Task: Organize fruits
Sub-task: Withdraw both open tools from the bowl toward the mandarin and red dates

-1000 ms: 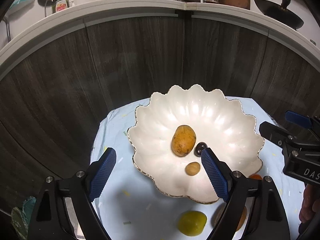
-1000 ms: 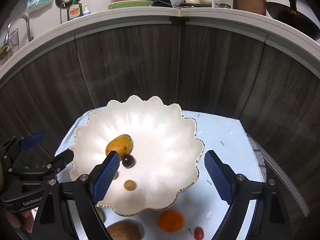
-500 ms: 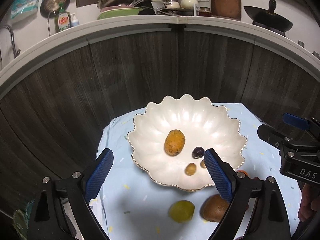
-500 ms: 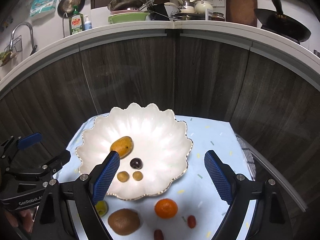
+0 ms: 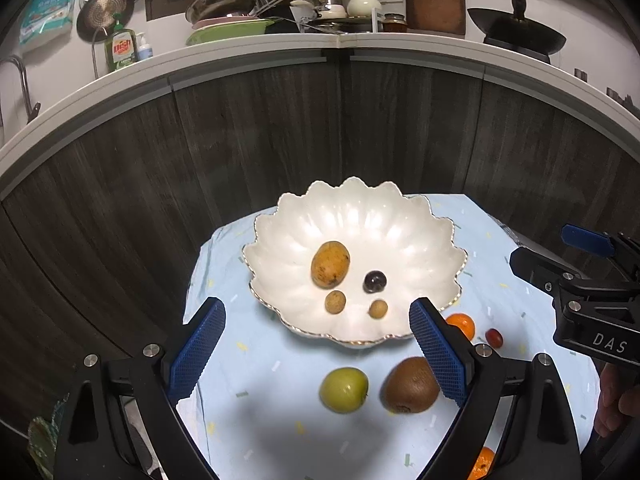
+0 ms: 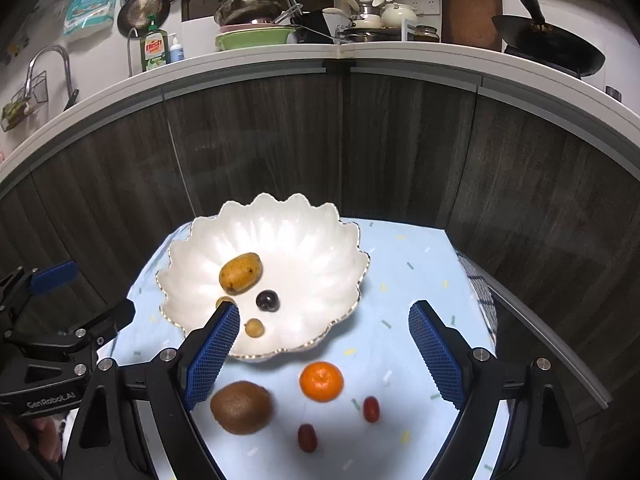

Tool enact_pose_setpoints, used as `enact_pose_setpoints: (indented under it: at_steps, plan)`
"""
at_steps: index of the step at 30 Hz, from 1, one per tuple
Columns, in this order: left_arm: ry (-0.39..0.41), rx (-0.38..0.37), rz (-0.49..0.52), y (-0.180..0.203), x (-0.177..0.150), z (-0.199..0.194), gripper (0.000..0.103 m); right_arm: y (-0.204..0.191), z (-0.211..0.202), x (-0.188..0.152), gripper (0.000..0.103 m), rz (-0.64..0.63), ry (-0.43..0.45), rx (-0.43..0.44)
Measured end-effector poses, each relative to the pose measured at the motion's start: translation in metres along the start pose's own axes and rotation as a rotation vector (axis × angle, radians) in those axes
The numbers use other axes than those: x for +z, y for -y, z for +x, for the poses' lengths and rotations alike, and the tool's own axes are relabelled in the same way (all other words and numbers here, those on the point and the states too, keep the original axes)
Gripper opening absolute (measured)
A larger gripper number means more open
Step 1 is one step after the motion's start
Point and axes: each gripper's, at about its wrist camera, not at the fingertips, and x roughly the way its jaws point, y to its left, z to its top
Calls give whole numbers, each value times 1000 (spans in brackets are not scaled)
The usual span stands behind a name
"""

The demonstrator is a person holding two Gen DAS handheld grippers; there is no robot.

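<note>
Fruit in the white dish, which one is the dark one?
The small round dark purple fruit lying near the middle of the white dish. The mango and the two little round fruits beside it are yellow-brown.

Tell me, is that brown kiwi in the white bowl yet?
Out. The kiwi lies on the blue cloth, in front of the bowl.
</note>
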Motion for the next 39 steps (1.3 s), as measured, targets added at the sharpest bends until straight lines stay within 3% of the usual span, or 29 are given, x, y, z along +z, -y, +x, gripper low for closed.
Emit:
enact_pose_setpoints:
  at_steps: [10,24,39]
  plan:
    - [-3,21,-5,9,-15,-17,94,5,-10,-19,87,-16,-2,-11]
    - [-35,44,-40,45,-65,-39,96,18,-23,-47,87,-85,-3,30]
    - [-90,8,40,88,-99,-29,96,30,-5,-80,87,-152,-63,93]
